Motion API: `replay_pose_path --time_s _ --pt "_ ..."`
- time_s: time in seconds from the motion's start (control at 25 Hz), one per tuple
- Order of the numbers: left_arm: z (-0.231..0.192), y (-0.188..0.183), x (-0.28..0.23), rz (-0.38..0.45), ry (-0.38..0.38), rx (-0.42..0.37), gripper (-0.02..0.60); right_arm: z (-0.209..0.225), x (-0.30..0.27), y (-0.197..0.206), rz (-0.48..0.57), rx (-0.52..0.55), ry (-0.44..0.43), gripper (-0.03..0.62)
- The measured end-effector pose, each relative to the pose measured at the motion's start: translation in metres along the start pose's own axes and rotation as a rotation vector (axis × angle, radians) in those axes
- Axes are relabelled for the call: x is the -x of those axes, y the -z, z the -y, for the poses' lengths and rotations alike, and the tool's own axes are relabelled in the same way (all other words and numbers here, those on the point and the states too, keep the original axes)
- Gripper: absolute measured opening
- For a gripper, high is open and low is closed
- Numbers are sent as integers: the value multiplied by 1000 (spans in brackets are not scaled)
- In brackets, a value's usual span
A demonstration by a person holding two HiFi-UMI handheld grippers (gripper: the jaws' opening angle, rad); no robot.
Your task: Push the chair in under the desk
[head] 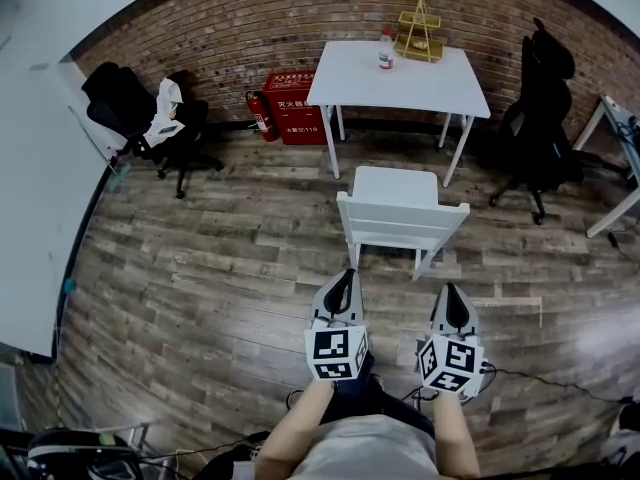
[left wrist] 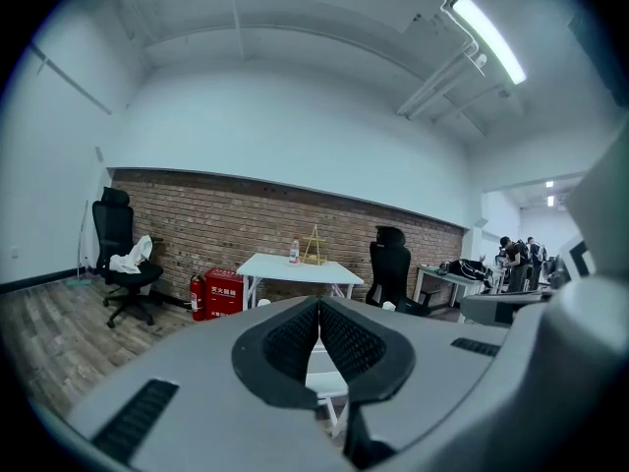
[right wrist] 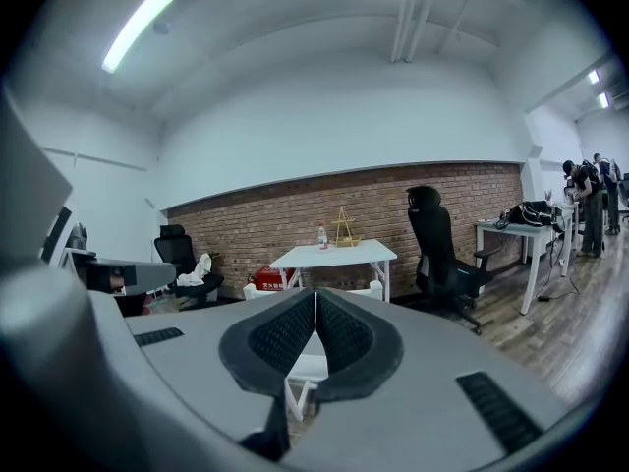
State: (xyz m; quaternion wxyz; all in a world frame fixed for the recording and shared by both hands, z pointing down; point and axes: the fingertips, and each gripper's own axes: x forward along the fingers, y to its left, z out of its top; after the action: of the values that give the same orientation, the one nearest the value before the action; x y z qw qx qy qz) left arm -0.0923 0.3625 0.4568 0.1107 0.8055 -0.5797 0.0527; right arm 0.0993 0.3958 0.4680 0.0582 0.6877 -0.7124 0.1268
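A white chair [head: 398,211] stands on the wooden floor, pulled out from the white desk [head: 400,78], its backrest toward me. My left gripper [head: 343,280] hovers just short of the backrest's left end, jaws shut on nothing. Off the backrest's right end, my right gripper [head: 456,296] is likewise shut and empty. In the left gripper view the desk [left wrist: 298,268] shows beyond the closed jaws [left wrist: 318,308], the chair mostly hidden behind them. The right gripper view shows the desk [right wrist: 336,254] and a bit of the chair [right wrist: 371,287] past its closed jaws [right wrist: 314,298].
A bottle [head: 385,50] and a yellow wire stand [head: 420,34] sit on the desk. A red box [head: 292,107] and fire extinguisher [head: 260,114] stand left of it by the brick wall. Black office chairs [head: 537,120] [head: 150,120] flank the area. Another desk [head: 620,168] is at right.
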Motion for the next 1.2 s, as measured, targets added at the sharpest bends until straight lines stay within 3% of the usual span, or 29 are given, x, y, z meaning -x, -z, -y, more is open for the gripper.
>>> replay_pose_path --time_s 0.32,1.2 --pt "-14 -12 -48 -3 54 -3 17 5 -49 -9 -12 -18 38 17" --pt "-73 -14 -135 -61 88 -2 17 0 -138 -20 -37 -1 126 17"
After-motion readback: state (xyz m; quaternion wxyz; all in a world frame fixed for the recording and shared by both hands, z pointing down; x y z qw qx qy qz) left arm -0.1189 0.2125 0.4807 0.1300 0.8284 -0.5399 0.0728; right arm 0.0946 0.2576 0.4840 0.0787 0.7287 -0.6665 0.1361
